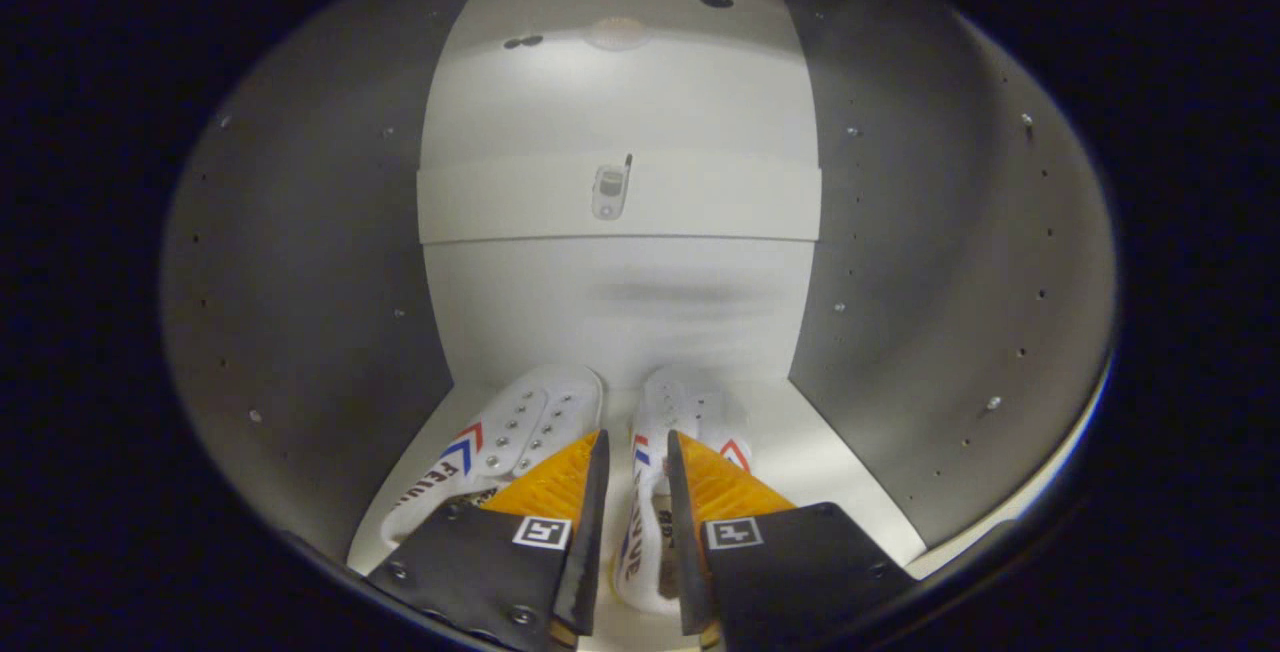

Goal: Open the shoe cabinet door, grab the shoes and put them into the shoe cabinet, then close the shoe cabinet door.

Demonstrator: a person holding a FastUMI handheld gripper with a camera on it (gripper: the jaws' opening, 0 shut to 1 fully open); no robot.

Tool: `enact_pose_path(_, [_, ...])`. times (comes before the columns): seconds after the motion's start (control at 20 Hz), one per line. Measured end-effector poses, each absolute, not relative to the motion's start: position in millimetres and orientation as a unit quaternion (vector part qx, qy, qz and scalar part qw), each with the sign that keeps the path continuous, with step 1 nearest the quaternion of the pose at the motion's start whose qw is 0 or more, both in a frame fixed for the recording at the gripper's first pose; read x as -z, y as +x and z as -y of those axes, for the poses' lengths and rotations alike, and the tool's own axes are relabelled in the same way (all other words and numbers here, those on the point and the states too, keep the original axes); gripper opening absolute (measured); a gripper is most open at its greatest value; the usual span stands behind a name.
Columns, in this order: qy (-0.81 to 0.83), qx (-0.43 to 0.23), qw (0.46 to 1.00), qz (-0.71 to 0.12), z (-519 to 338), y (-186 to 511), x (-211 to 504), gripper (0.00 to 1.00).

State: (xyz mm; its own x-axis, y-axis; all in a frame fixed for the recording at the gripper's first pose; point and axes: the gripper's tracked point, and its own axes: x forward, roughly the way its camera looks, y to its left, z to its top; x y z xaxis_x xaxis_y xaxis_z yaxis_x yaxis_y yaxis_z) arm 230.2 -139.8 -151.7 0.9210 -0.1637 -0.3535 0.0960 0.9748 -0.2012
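I am looking into the white shoe cabinet (620, 292). Two white shoes with red and blue stripes lie on its floor, toes toward the back panel. The left shoe (520, 422) lies angled, its heel hidden behind my left finger. The right shoe (690, 407) points straight in, and its inner side wall stands in the narrow gap between my fingers. My gripper (637, 452) is nearly closed, with both fingers against that wall. The sole of the right shoe looks to rest on the cabinet floor (830, 472).
Grey side walls (300, 312) with rows of small holes close in left and right. A shelf edge (620, 202) with a small latch fitting crosses the back panel above the shoes. A narrow strip of bare floor lies right of the right shoe.
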Motion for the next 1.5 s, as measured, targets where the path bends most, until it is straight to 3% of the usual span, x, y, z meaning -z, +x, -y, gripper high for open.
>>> enact_pose_path(0.55, [-0.093,0.039,0.986,-0.132,118,139,96,0.34])
enact_pose_path(1.5, [-0.072,-0.058,0.993,-0.078,139,-152,-11,0.34])
